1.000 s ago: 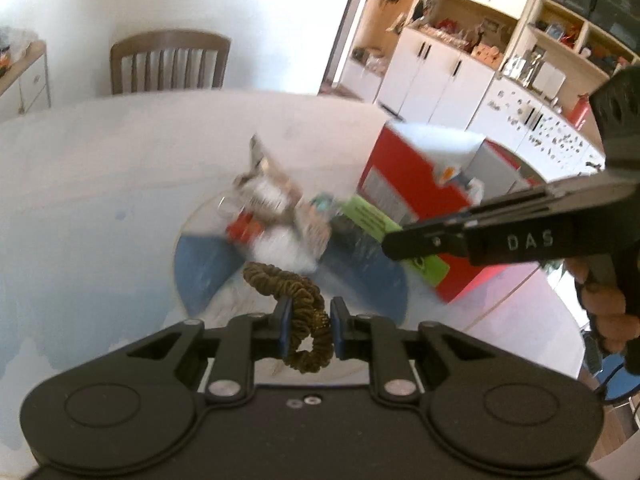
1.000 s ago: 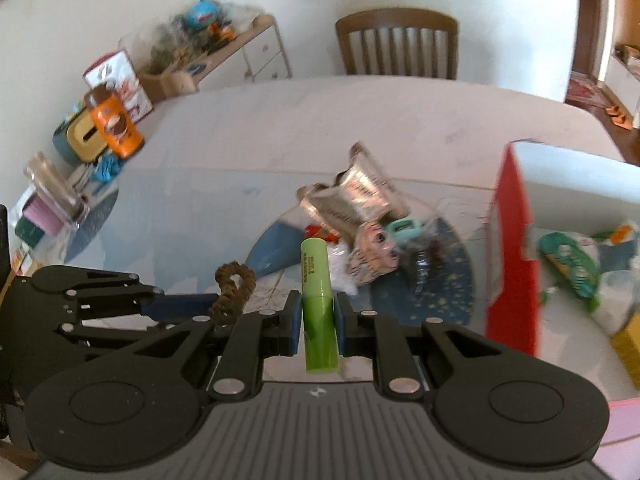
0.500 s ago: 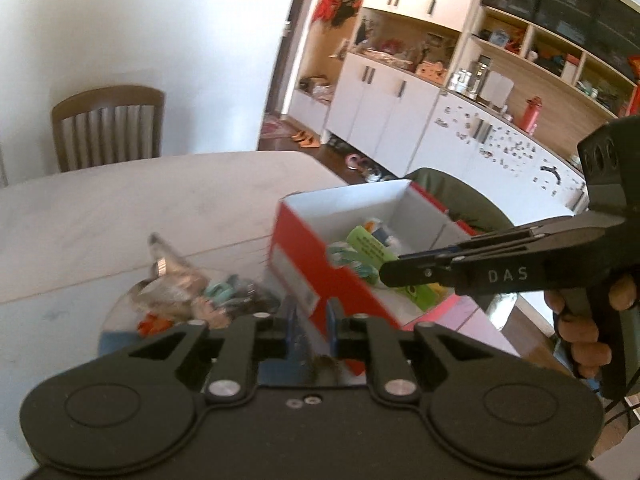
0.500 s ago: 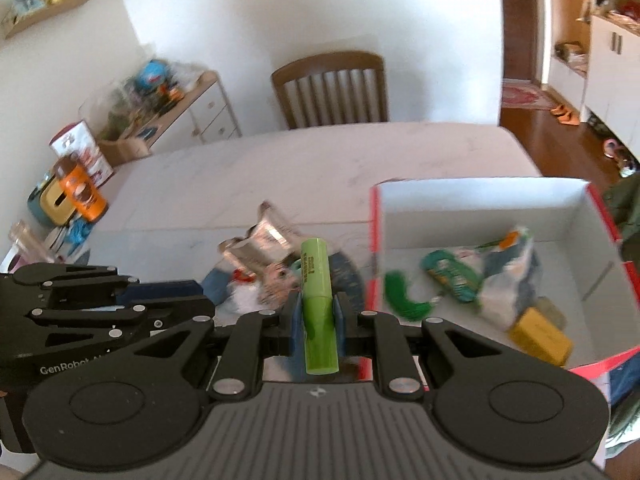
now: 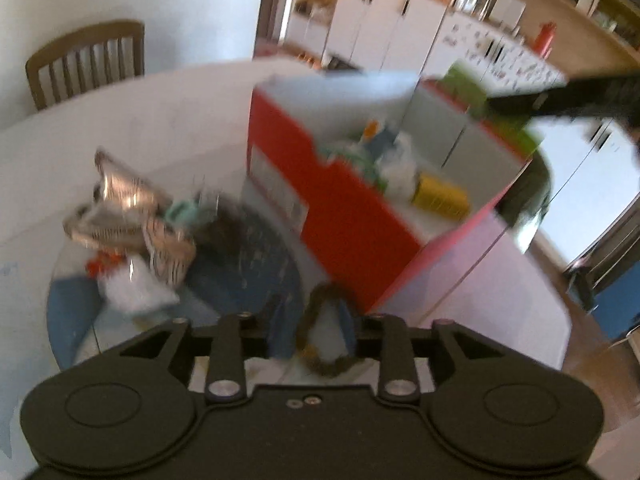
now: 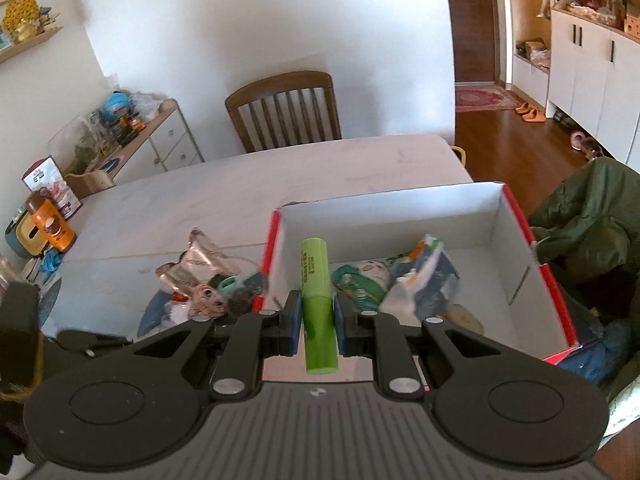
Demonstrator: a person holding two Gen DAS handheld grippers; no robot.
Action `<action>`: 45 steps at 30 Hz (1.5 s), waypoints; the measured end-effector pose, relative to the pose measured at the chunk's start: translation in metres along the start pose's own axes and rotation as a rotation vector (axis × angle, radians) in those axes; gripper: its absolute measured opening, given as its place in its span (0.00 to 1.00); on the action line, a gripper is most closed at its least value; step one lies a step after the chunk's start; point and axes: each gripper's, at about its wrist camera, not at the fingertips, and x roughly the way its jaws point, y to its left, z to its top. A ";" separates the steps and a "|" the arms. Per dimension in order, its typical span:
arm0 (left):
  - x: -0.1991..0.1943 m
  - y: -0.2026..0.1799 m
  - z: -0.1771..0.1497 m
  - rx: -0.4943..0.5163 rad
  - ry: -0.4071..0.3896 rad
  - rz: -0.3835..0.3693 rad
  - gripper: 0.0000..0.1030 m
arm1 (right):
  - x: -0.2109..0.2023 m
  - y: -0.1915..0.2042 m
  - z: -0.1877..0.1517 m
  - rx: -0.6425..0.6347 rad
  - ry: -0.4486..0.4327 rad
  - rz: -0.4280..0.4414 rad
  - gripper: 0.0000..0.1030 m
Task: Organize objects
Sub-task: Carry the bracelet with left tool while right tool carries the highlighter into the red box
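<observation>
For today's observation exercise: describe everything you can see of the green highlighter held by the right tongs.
The green highlighter is a chunky, bright lime marker, apparently smooth plastic, with small dark print along its barrel. It is capped or blunt at both ends and lies lengthwise along the right tongs, pointing forward. The blue pads clamp its lower half from both sides; nothing else touches it. It hangs above the near wall of the red box, its far end over the white interior.

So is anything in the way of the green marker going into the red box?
Nothing visible blocks it. The right gripper holds the green marker above the open red box, near its left wall. There is no lid, and bare floor shows beside the packets already inside.
</observation>
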 end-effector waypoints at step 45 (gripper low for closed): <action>-0.056 -0.044 0.060 -0.159 -0.194 0.118 0.12 | 0.014 -0.113 0.020 -0.016 0.018 0.007 0.16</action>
